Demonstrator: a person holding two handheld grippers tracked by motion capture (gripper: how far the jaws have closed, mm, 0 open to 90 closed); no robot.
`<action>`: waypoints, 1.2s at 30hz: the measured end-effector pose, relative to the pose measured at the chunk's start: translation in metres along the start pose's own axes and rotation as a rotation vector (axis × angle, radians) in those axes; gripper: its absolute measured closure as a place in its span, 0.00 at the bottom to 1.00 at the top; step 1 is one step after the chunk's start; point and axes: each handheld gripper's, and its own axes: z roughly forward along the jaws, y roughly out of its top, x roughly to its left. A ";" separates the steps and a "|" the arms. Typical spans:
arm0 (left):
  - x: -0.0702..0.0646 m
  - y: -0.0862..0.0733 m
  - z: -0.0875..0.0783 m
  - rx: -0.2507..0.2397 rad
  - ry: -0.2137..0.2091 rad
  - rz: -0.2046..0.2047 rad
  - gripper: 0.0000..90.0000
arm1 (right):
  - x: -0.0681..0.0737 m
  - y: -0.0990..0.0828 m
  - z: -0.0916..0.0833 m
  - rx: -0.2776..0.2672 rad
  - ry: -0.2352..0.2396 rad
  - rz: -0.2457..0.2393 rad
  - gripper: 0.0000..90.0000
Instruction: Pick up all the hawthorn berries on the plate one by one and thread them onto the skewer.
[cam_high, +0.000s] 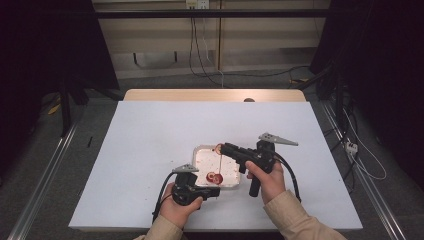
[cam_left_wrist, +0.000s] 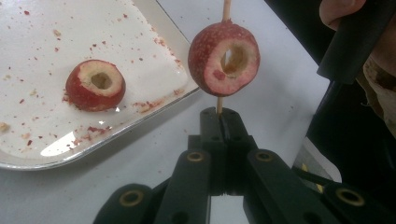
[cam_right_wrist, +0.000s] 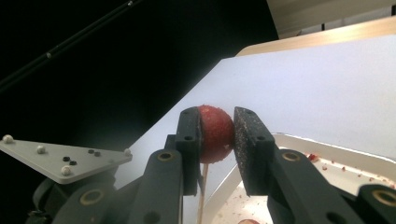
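High view: white table (cam_high: 150, 150), tray (cam_high: 202, 150) near its front centre, both hands entering from the bottom edge. Left gripper (cam_high: 216, 192) level at the tray's near edge, right gripper (cam_high: 223, 148) over the tray's far right corner. Thin wooden skewer (cam_high: 221, 161) running between the two gripper tips; fruit on it too small to separate here, a red blur near the left gripper tip.

Left gripper view: jaws fully closed on the lower end of the skewer (cam_left_wrist: 219, 105), pads meeting with the stick pinched between them. Cored red fruit (cam_left_wrist: 224, 59) threaded on the skewer just above the jaw tips, hollow facing the camera, stick visible through the hole. Upper end of skewer cut off by the top edge. Second cored fruit (cam_left_wrist: 95, 85) lying on the tray (cam_left_wrist: 154, 112), hollow upward, amid red crumbs. Tray's far and left sides out of frame. Part of the right hand (cam_left_wrist: 341, 9) and its dark grip at upper right, cropped.

Right gripper view: jaws narrowed on a red fruit (cam_right_wrist: 215, 133), pads pressing both sides; skewer (cam_right_wrist: 203, 191) emerging below it and leaving by the bottom edge. Whether this fruit is cored: not discernible, back face hidden by the pads. Grey plate (cam_right_wrist: 60, 161) of the left gripper at lower left. Tray rim (cam_right_wrist: 327, 144) at lower right, interior mostly blocked by the jaws. Background dark, nothing legible.
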 end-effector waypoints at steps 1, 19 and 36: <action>-0.001 0.000 0.001 -0.002 -0.005 0.000 1.00 | 0.001 0.000 0.000 0.001 0.003 -0.001 0.80; 0.000 0.000 -0.001 -0.015 0.020 0.039 1.00 | 0.002 -0.003 0.004 0.009 0.013 -0.016 0.81; -0.004 0.001 0.000 -0.025 0.036 0.064 1.00 | -0.006 0.000 0.001 0.004 0.006 0.097 0.55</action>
